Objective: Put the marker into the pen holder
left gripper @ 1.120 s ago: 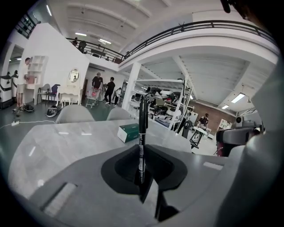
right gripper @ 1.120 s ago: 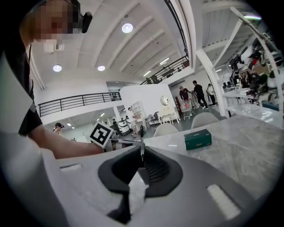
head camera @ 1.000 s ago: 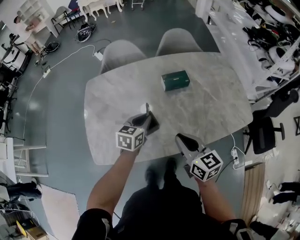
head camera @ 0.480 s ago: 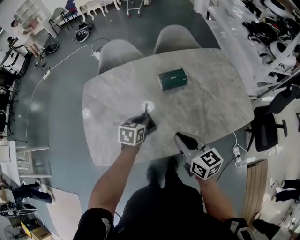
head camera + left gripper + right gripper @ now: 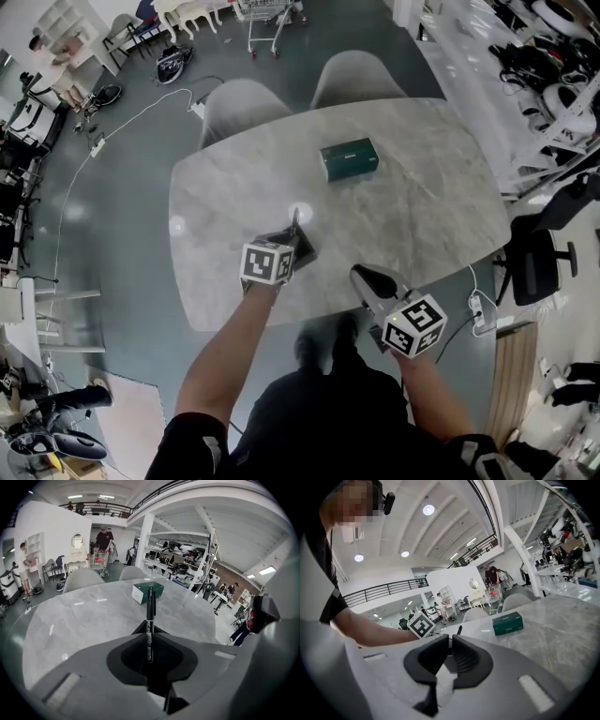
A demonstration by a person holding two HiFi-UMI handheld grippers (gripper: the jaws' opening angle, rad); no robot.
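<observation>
A pale marble table [image 5: 422, 211] stands on a glossy grey floor [image 5: 122, 216], with two grey chairs [image 5: 246, 103] at its far edge. A shopping cart [image 5: 265, 11] stands beyond them. White shelving [image 5: 466, 70] runs along the right, near a black office chair [image 5: 530, 267]. Overhead are white walls, a railed balcony [image 5: 379, 595], a white column [image 5: 144, 536] and round ceiling lights [image 5: 429, 509].

Box [image 5: 349, 158] on table [image 5: 422, 216], beyond marker [image 5: 294, 219]
</observation>
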